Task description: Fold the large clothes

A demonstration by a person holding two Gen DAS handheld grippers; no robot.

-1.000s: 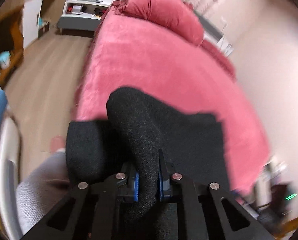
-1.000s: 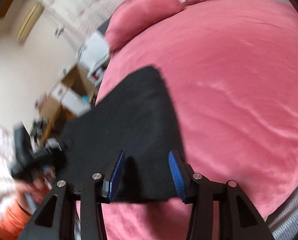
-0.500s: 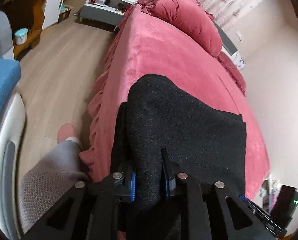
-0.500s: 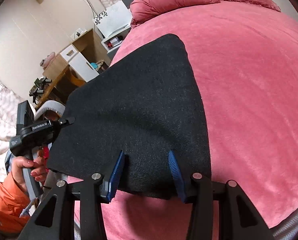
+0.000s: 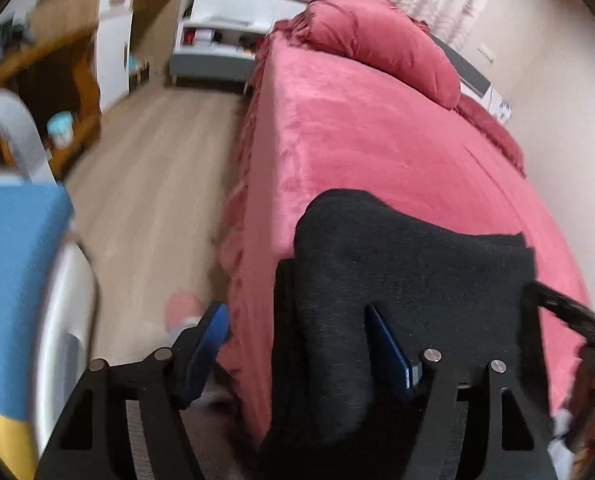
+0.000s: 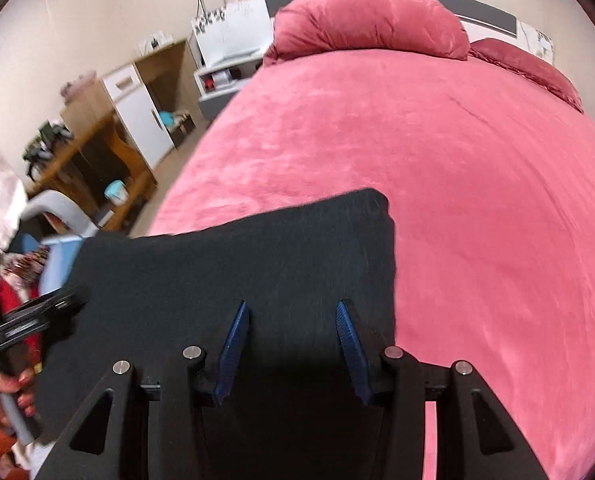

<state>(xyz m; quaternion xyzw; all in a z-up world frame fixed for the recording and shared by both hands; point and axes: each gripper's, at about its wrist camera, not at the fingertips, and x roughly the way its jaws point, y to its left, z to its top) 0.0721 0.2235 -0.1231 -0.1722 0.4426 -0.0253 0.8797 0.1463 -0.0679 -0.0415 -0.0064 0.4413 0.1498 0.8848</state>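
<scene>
A black knit garment [image 5: 417,264] lies folded on the near corner of the pink bed [image 5: 377,140], one edge hanging over the side. My left gripper [image 5: 297,324] is just above that hanging edge. Its jaws are opening: the cloth runs between the blue pads, which do not press on it. In the right wrist view the garment [image 6: 217,272] is a flat dark rectangle. My right gripper [image 6: 291,316] hovers open over its near part with nothing pinched. The left gripper's black body [image 6: 29,320] shows at the garment's left edge, held by a hand.
A large pink pillow [image 6: 369,20] lies at the head of the bed. Wooden floor [image 5: 157,180] runs along the bed's left side, with a wooden desk [image 6: 81,152], a white cabinet [image 6: 141,112] and a blue-seated chair [image 5: 13,248]. A foot in a pink slipper [image 5: 181,304] stands by the bed.
The left jaws were shut on a raised black fold; now they have spread and the fold has dropped onto the bed corner. The right gripper swung and rolled over the garment.
</scene>
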